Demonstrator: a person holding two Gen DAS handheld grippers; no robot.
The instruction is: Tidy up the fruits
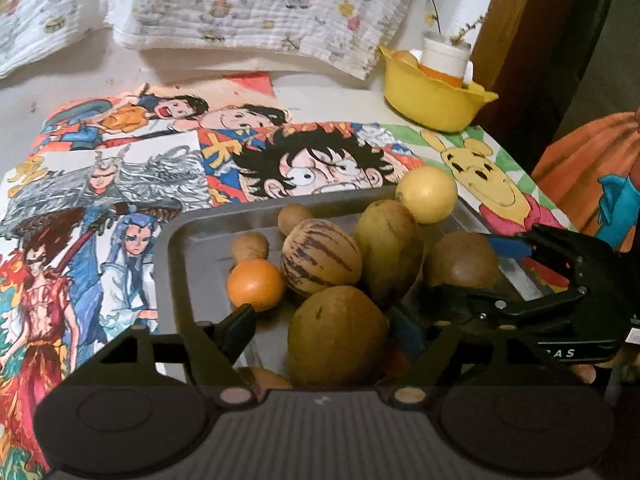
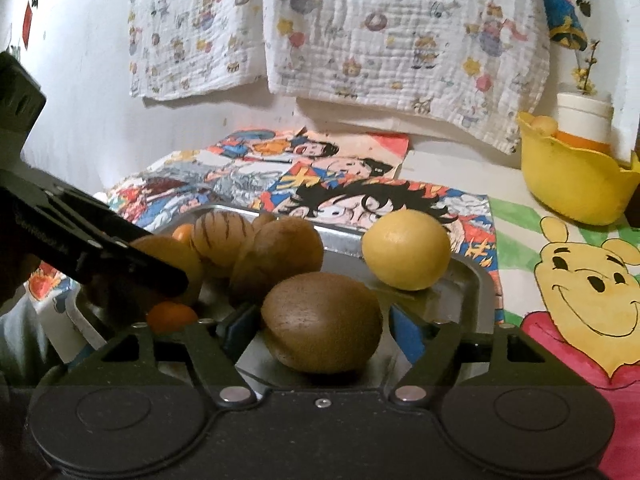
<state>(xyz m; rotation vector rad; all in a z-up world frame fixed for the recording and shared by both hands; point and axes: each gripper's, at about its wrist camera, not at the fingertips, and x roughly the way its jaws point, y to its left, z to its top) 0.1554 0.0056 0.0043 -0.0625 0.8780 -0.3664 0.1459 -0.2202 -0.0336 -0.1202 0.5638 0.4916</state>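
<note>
Right tongs (image 1: 532, 264): letters "AS", perhaps.

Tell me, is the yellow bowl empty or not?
Not empty: the yellow bowl holds a white-capped orange container.

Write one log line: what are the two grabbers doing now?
left gripper: open, astride greenish fruit | right gripper: open, astride brown fruit | tray: holds both

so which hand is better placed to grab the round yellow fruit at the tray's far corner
Probably right. The round yellow fruit lies just beyond the right gripper, past the brown fruit between its fingers. The left gripper faces a fruit pile.
</note>
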